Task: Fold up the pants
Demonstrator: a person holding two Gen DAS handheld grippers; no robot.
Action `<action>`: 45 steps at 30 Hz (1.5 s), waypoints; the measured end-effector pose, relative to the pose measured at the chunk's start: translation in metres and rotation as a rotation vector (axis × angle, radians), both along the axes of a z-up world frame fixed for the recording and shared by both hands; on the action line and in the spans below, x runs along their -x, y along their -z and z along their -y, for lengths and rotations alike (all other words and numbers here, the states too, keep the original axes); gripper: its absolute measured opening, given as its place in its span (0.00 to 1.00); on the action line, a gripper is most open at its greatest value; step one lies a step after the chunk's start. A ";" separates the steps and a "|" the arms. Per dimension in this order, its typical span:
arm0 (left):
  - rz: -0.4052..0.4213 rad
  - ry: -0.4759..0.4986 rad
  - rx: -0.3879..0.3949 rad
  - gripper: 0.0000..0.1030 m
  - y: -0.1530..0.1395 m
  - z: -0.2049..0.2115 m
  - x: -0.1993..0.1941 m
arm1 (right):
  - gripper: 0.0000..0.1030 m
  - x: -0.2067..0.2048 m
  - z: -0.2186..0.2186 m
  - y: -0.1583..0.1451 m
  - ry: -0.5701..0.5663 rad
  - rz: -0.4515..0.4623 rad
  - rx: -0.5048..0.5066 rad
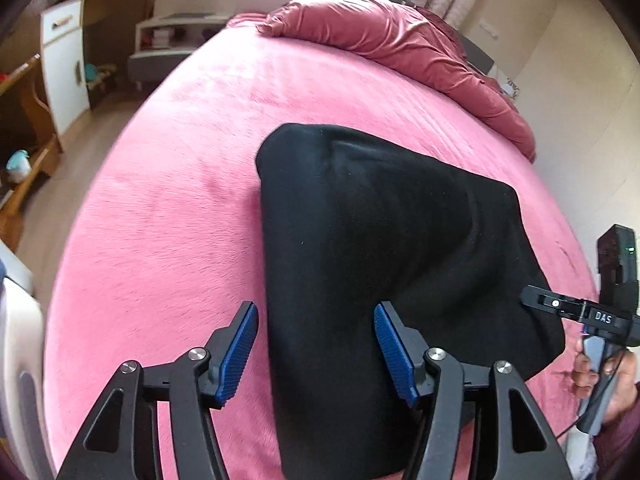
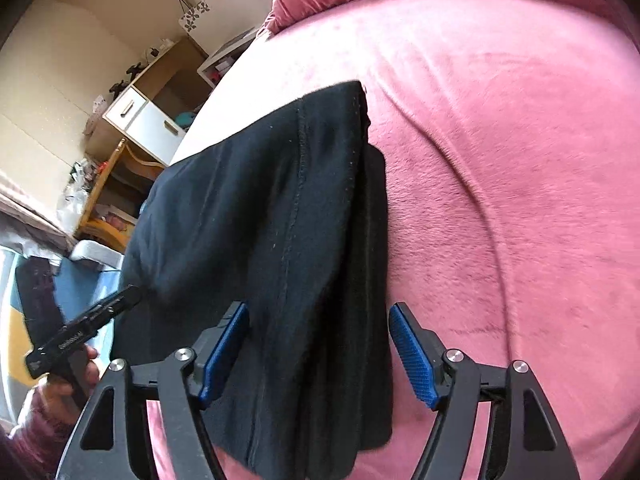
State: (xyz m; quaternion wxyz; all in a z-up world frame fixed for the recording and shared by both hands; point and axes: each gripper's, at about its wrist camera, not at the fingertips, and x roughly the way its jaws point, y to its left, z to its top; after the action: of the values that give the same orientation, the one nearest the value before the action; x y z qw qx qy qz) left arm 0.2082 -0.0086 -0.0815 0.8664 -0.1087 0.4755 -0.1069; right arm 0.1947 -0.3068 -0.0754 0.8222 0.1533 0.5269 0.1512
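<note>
Black fabric pants already folded compact on pink plush bedspread, at 12 o'clock of released left gripper and right gripper; perhaps final tidy left.

Legible text — one item only. In the left wrist view, white capitals "DAS" are printed on the black body of the right tool, near its handle at the frame's right edge.

In the right wrist view, the left tool carries a line of pale lettering along its black body — too blurred and tilted to read.

No other labels, numbers or signs can be made out.
</note>
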 end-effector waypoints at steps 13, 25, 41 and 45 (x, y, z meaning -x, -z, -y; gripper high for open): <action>0.090 -0.056 -0.133 0.60 -0.022 0.008 0.049 | 0.71 0.027 -0.007 -0.012 0.074 0.036 0.105; 0.153 -0.067 -0.149 0.60 -0.045 0.012 0.090 | 0.71 0.073 -0.021 -0.057 0.140 0.191 0.208; 0.174 -0.117 -0.188 0.60 -0.043 0.002 0.146 | 0.75 0.141 -0.083 -0.066 0.122 0.256 0.249; 0.186 -0.134 -0.184 0.60 -0.036 -0.002 0.170 | 0.76 0.161 -0.097 -0.056 0.164 0.246 0.264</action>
State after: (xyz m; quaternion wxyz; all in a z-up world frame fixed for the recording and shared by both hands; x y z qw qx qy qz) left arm 0.0387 -0.0068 -0.0452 0.9183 -0.0499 0.3925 -0.0146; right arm 0.0332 -0.2096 -0.0192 0.9028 0.0671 0.4236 0.0310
